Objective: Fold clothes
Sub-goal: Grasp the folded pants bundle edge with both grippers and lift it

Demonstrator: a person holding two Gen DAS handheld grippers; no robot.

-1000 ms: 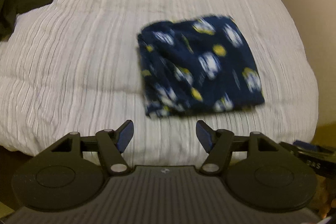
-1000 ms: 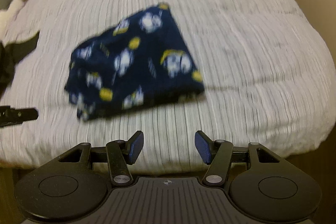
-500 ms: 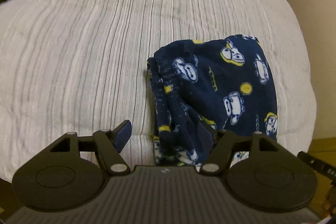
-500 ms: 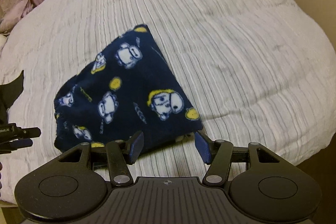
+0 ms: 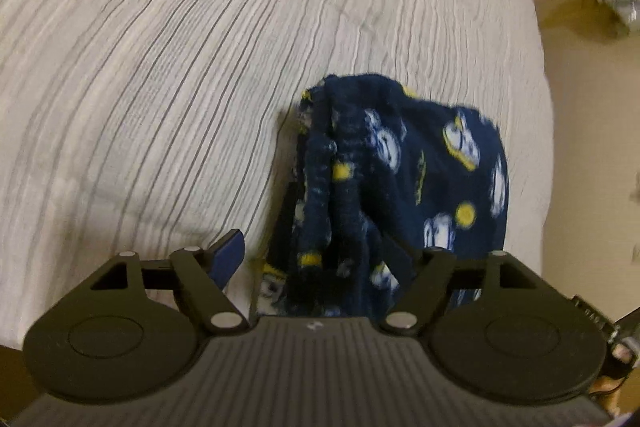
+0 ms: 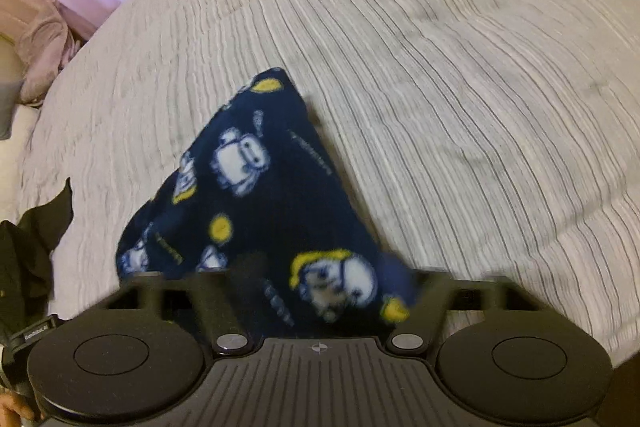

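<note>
A folded navy fleece garment (image 5: 400,179) with white and yellow cartoon prints lies on the white ribbed bed cover (image 5: 160,67), near the bed's edge. My left gripper (image 5: 316,259) is open; the garment's layered edge sits between its fingers, and the right finger is hidden by the cloth. In the right wrist view the garment (image 6: 248,195) reaches into my right gripper (image 6: 320,291), which is open with the cloth's near edge lying between and over its fingers. The frames are blurred.
A black garment (image 6: 28,251) lies at the left of the right wrist view, on the bed. Pink bedding (image 6: 44,43) and a curtain are at the far left. The bed's edge and a beige floor (image 5: 592,147) are to the right of the left gripper.
Both grippers have moved in low toward the folded garment from opposite sides. Its edges now lie between the fingers of each gripper. The jaws remain open.
</note>
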